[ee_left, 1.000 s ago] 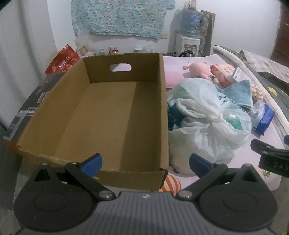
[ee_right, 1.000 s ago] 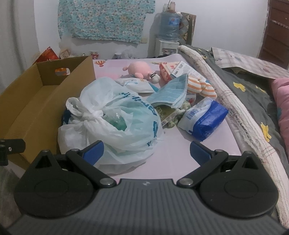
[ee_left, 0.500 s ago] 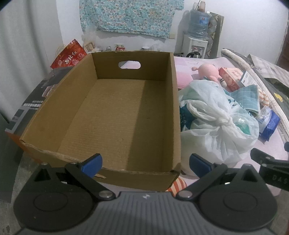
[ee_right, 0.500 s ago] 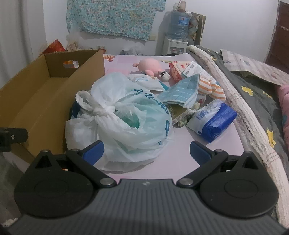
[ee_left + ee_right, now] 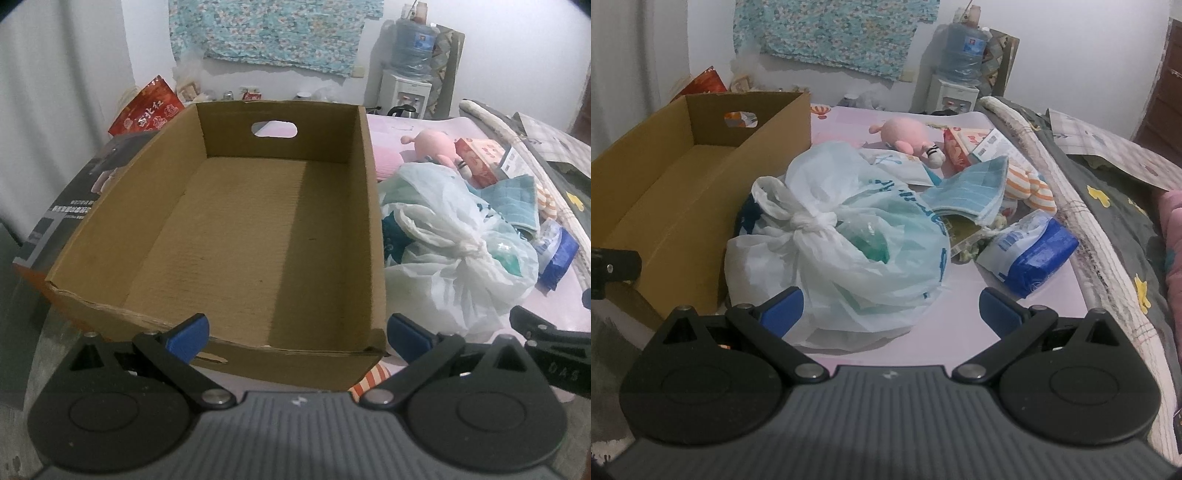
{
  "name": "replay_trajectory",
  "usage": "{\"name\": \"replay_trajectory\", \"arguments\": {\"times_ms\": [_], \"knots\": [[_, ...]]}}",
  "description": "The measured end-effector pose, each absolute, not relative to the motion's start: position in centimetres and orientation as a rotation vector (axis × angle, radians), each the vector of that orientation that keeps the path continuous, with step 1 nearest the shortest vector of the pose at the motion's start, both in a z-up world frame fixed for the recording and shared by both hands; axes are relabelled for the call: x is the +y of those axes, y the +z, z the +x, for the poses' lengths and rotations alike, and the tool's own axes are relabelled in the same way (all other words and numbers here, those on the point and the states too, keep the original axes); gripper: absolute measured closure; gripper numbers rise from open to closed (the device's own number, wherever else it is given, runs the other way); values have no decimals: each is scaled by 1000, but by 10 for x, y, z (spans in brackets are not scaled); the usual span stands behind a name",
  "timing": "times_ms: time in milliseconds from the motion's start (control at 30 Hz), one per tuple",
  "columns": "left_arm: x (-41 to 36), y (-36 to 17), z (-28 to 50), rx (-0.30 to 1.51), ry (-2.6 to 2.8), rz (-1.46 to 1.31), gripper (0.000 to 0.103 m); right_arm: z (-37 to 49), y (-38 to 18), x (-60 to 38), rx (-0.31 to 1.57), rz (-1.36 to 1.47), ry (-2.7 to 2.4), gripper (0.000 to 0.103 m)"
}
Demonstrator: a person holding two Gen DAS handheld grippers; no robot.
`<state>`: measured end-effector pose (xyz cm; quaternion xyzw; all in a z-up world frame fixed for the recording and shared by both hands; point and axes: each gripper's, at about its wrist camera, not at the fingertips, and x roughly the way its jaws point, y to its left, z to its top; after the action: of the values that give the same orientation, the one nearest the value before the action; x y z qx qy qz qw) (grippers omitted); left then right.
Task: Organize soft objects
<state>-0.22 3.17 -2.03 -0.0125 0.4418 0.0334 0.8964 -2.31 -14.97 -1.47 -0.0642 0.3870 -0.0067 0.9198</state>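
Observation:
An empty cardboard box (image 5: 365, 206) with a handle hole stands on the pink sheet, left of a knotted white plastic bag (image 5: 849, 236). My left gripper (image 5: 297, 332) is open, its blue fingertips at the box's near wall. My right gripper (image 5: 890, 310) is open just in front of the plastic bag (image 5: 450, 251), holding nothing. Behind the bag lie a pink plush toy (image 5: 905, 134), a folded blue cloth (image 5: 971, 192), an orange-striped soft item (image 5: 1030, 188) and a blue-and-white pack (image 5: 1030, 251). The right gripper's side shows at the edge of the left wrist view.
A grey quilt (image 5: 1115, 206) with yellow shapes and a rolled edge borders the right side. A water dispenser (image 5: 956, 74) stands at the back wall under a patterned cloth (image 5: 834, 33). A red bag (image 5: 147, 110) and a dark carton (image 5: 74, 199) sit left of the box.
Both grippers have risen and pulled back a little, so the views look more steeply down into the box and onto the bag. Both stay open. No object has moved.

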Motion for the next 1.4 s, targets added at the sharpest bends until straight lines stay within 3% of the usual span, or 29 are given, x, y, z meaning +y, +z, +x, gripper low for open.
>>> {"name": "replay_trajectory", "arguments": {"times_ms": [1400], "knots": [[62, -9, 6, 896, 31, -17, 0, -16, 1, -110, 769, -163, -26, 1]]}}
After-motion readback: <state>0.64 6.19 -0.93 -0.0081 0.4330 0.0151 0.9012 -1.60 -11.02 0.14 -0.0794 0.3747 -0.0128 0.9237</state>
